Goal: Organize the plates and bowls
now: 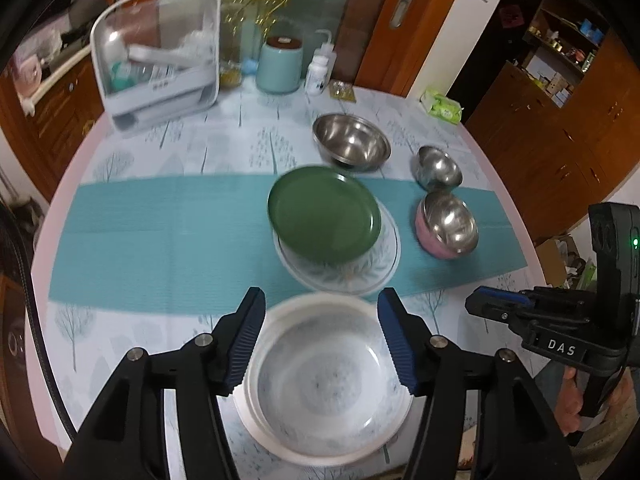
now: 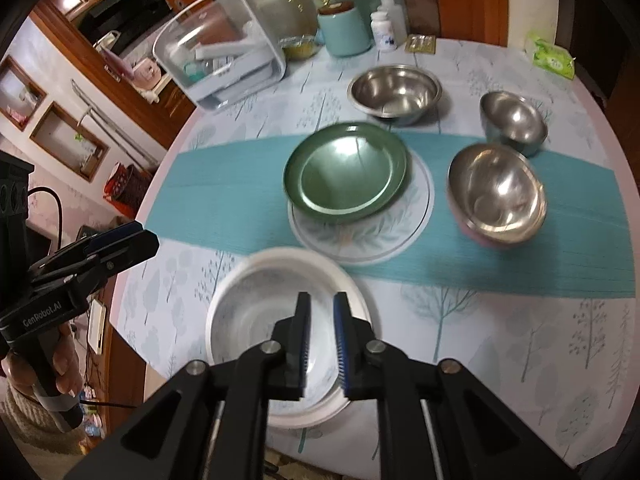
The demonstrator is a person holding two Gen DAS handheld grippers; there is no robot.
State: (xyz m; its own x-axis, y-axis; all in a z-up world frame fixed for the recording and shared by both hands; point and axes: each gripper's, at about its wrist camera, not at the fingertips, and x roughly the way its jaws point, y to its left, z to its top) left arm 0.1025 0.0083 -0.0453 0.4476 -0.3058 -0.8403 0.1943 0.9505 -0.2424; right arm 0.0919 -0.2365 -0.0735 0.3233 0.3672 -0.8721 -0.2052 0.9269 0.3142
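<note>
A white bowl (image 1: 328,380) is seen blurred on the surface (image 1: 160,340), its near rim hidden. Both grippers' fingers are parted, nothing clamped: left gripper (image 1: 322,344), right gripper (image 2: 322,344).

Below my jaws sits the white bowl (image 1: 328,384) near the table (image 1: 132,168) edge. Beyond it the green plate (image 1: 324,218) on a floral plate (image 1: 360,276) blocks the middle; steel bowls (image 1: 447,222) crowd the right. The teal runner (image 1: 160,232) on the left lies bare.

Home dining room: clothed table (image 1: 168,152), wooden cabinets (image 1: 552,148)
</note>
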